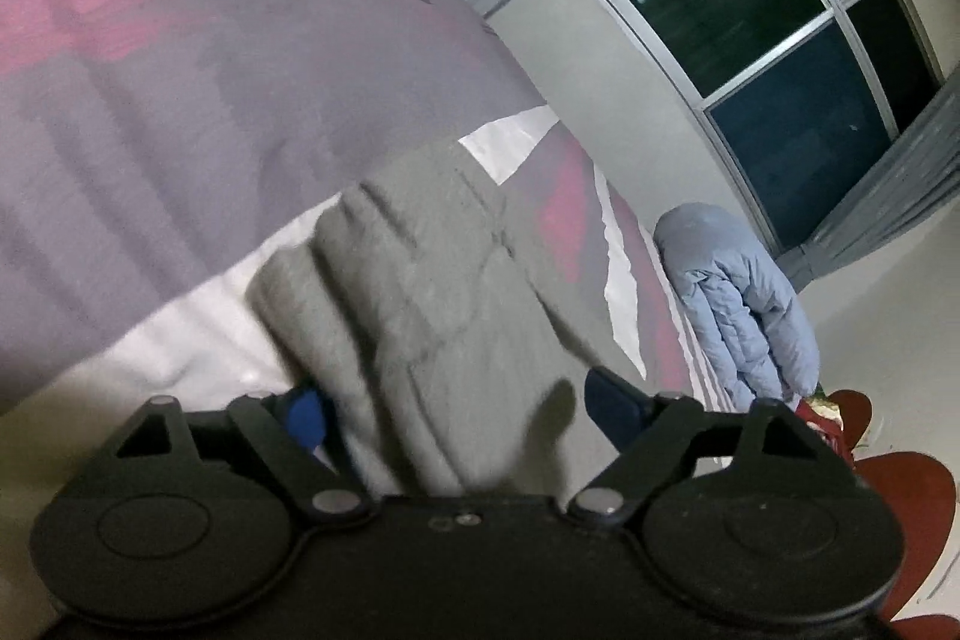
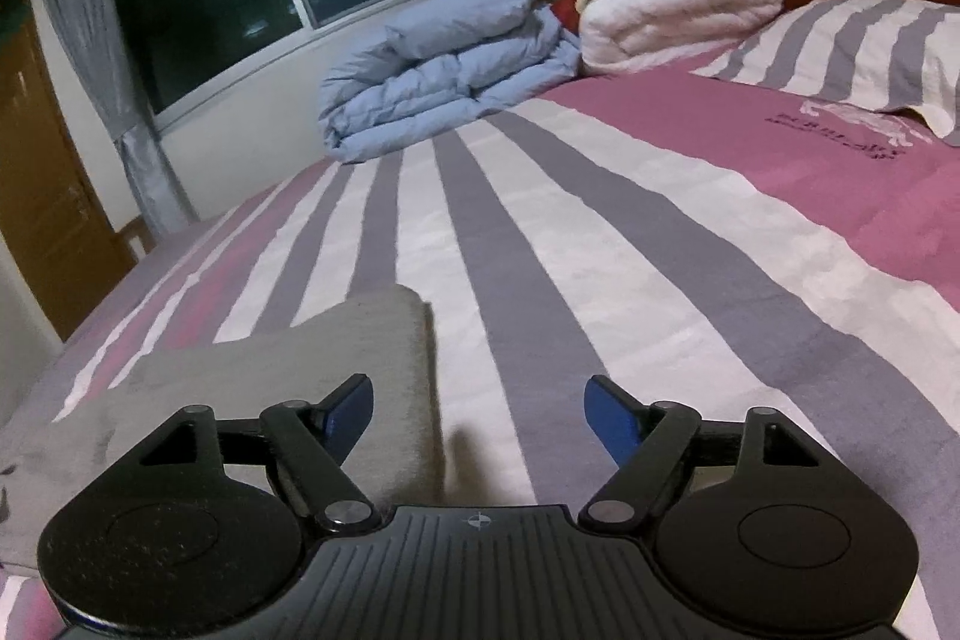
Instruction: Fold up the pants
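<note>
Left wrist view: left tongs (image 1: pixel 459 415) stand apart, straddling a bunched ridge of the grey pants (image 1: pixel 432 280); the pads do not visibly press the cloth, so no grip yet. Likely lined up this way to pinch that ridge and carry it over for a fold. View is rolled hard and blurred. The pants lie rumpled on the striped bed (image 1: pixel 150 70), with creases running away from the tongs. Beyond them: a folded blue duvet (image 1: pixel 738 304) at the bed's far edge, a dark window (image 1: pixel 798 40) with grey curtains, and a wooden door at the top. Nothing blocks the cloth itself. Right wrist view: right tongs (image 2: pixel 480 415) are also apart and hold nothing; the left finger hangs over a flat grey pants end (image 2: pixel 336 376), the right finger over bare bed sheet (image 2: pixel 600 244). That end lies smooth with a square corner, probably a laid-down leg or fold edge. Ahead the bed is open; the blue duvet (image 2: pixel 444 64), a white folded blanket (image 2: pixel 678 16) stacked with more linen, and a striped pillow (image 2: pixel 858 46) sit well apart by the headboard, out of the working area. Judging by the rumpled part, folding is still partial.
</note>
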